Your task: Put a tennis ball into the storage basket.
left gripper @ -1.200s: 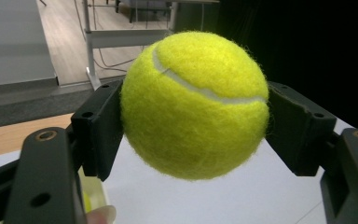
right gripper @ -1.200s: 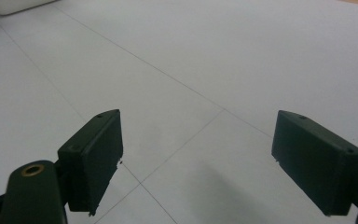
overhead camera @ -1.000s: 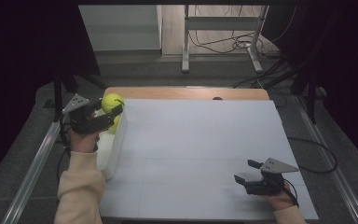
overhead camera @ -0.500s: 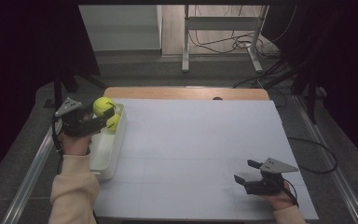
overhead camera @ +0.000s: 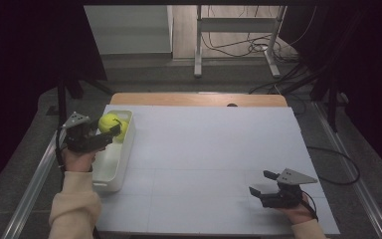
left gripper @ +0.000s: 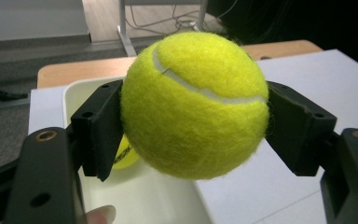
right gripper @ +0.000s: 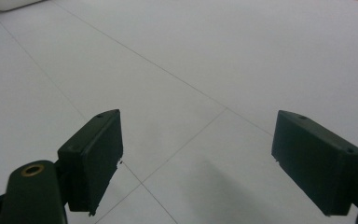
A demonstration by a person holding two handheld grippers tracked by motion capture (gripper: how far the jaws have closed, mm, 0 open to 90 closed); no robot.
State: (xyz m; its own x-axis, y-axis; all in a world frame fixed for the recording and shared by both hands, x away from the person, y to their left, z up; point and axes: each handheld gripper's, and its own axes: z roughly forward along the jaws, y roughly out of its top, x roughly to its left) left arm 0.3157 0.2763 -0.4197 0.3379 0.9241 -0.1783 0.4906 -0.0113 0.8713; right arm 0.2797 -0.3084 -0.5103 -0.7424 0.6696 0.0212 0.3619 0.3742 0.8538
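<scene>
Tennis ball (left gripper: 195,105) sits pinched between the jaws of our left gripper (overhead camera: 110,134), held just above the far end of the white plastic bin (overhead camera: 110,172) at the left edge of the worktop (overhead camera: 204,159). A second tennis ball (left gripper: 123,154) lies in the bin under it, partly hidden. We judge the ball light, springy, felt-covered: good friction, no fragility, but it will bounce and roll if dropped from height. Current hold looks right, the jaws pressing opposite sides across the widest part; squeezing off-centre would likely pop it out. Our right gripper (overhead camera: 267,186) rests low over the near right of the worktop, jaws spread, nothing between them, well apart from the bin. Worktop is a flat white sheet with thin seam lines over a wooden top, bare apart from the bin, so a loose ball would run freely. Beyond it: grey floor, a metal table frame (overhead camera: 236,37), loose cables (overhead camera: 229,47), dark curtains at both sides.
</scene>
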